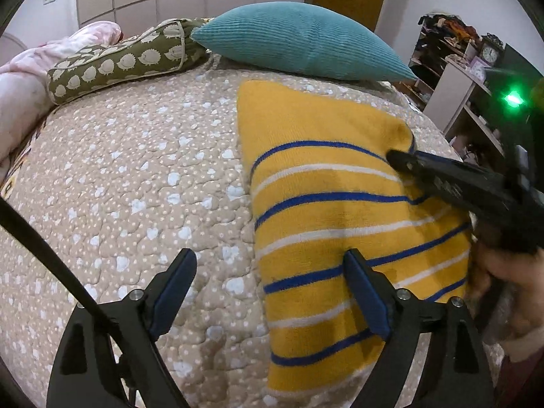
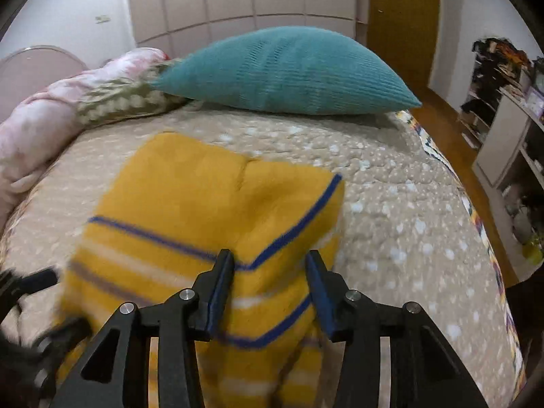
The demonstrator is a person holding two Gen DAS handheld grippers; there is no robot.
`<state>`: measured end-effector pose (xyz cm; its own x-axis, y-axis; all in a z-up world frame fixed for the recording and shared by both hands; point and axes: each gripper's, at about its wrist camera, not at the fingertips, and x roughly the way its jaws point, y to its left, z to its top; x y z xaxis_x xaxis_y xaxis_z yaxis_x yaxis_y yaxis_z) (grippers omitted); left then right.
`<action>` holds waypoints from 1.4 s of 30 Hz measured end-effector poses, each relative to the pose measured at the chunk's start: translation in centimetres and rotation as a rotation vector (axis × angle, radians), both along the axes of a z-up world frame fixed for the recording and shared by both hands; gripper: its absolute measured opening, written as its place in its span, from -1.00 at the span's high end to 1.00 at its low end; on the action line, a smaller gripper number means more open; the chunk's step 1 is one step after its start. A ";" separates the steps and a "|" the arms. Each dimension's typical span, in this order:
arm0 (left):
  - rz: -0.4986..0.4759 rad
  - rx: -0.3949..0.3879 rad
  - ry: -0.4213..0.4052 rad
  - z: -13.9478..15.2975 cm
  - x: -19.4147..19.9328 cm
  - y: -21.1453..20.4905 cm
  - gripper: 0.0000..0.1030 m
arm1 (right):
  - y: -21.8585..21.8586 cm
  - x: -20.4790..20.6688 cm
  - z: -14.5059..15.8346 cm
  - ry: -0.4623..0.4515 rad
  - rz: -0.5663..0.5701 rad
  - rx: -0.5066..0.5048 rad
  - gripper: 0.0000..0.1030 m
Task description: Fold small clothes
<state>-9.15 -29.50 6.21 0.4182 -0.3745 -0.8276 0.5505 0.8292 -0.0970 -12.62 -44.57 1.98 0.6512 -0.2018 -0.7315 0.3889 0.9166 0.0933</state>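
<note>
A yellow knit garment (image 1: 333, 210) with blue and white stripes lies folded on the beige quilted bed (image 1: 136, 176). My left gripper (image 1: 268, 265) is open, low over the garment's left edge, holding nothing. My right gripper (image 2: 270, 265) is open over the garment (image 2: 210, 204), which looks blurred; a folded flap lies across its right side. In the left wrist view the right gripper (image 1: 401, 159) reaches in from the right, its tip on the garment's upper right corner.
A teal pillow (image 1: 302, 40) and an olive hedgehog-print cushion (image 1: 125, 61) lie at the bed's far end, with a pink blanket (image 1: 20, 81) at left. Shelves (image 2: 503, 108) stand right of the bed, past its right edge (image 2: 476, 210).
</note>
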 end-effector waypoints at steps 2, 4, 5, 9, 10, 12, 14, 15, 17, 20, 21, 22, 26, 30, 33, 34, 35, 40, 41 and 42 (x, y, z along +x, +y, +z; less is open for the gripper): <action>0.009 -0.013 0.023 -0.3 0.4 0.0 -0.73 | -1.2 1.2 -0.6 -0.005 -0.039 0.011 0.07; 0.016 -0.018 0.036 -0.4 0.6 0.1 -0.75 | -1.6 1.9 -0.9 -0.004 -0.044 0.032 0.07; 0.017 -0.019 0.038 -0.5 0.6 0.2 -0.75 | -1.5 1.8 -0.7 -0.003 -0.040 0.025 0.07; 0.020 -0.023 0.035 -0.7 0.5 0.5 -0.77 | -1.1 -0.3 0.8 -0.023 -0.030 0.045 0.06; 0.023 -0.025 0.038 -0.7 0.5 0.5 -0.77 | -0.9 -1.2 1.2 -0.037 -0.028 0.057 0.06; 0.026 -0.031 0.044 -0.8 0.5 0.7 -0.78 | -0.5 -3.0 1.8 -0.058 -0.017 0.070 0.06; 0.031 -0.030 0.043 -0.9 0.5 0.6 -0.78 | 0.4 -4.5 1.5 -0.052 -0.005 0.066 0.06; 0.032 -0.029 0.043 -0.9 0.5 0.5 -0.79 | 0.8 -4.8 0.9 -0.037 0.002 0.060 0.06; 0.031 -0.023 0.047 -0.9 0.3 0.3 -0.79 | 0.9 -4.8 -0.8 0.001 -0.006 0.051 -0.07; 0.014 -0.050 0.094 -0.7 0.3 0.6 -0.79 | -0.4 -5.0 -1.7 -0.009 -0.060 0.111 -0.52; 0.007 -0.069 0.114 -0.6 0.4 0.7 -0.79 | -0.6 -5.2 -1.5 -0.015 -0.067 0.116 -0.53; 0.000 -0.111 0.149 -0.5 0.6 1.1 -0.79 | -0.8 -5.5 -1.2 -0.033 -0.063 0.127 -0.53; 0.028 -0.192 0.183 0.0 1.7 2.0 -0.79 | -2.1 -7.1 -0.8 -0.114 -0.061 0.207 -0.74; 0.028 -0.204 0.204 -0.4 2.7 1.7 -0.79 | -2.7 -6.6 -1.9 -0.104 -0.016 0.268 -0.81; 0.011 -0.203 0.225 -1.3 3.5 1.2 -0.79 | -2.5 -5.7 -2.4 -0.105 0.038 0.304 -0.81; 0.003 -0.217 0.240 -1.6 3.8 1.0 -0.79 | -2.5 -5.4 -2.6 -0.112 0.053 0.315 -0.81; -0.004 -0.228 0.255 -2.0 4.1 0.8 -0.83 | -2.4 -5.0 -2.6 -0.122 0.073 0.328 -0.81; -0.026 -0.272 0.324 -3.7 5.7 -0.5 -0.99 | -2.6 -3.0 -3.6 -0.145 0.143 0.392 -0.85; -0.053 -0.257 0.305 -3.6 5.7 -1.0 -0.99 | -2.6 -2.7 -3.7 -0.155 0.152 0.406 -0.80; -0.073 -0.246 0.290 -3.5 5.6 -1.4 -0.82 | -2.6 -2.4 -3.7 -0.162 0.159 0.421 -0.52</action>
<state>-3.54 -30.87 2.70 0.1447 -0.5971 -0.7890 0.5278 0.7210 -0.4489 -15.05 -47.13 -1.75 0.7623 0.2020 -0.6149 0.1964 0.8330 0.5172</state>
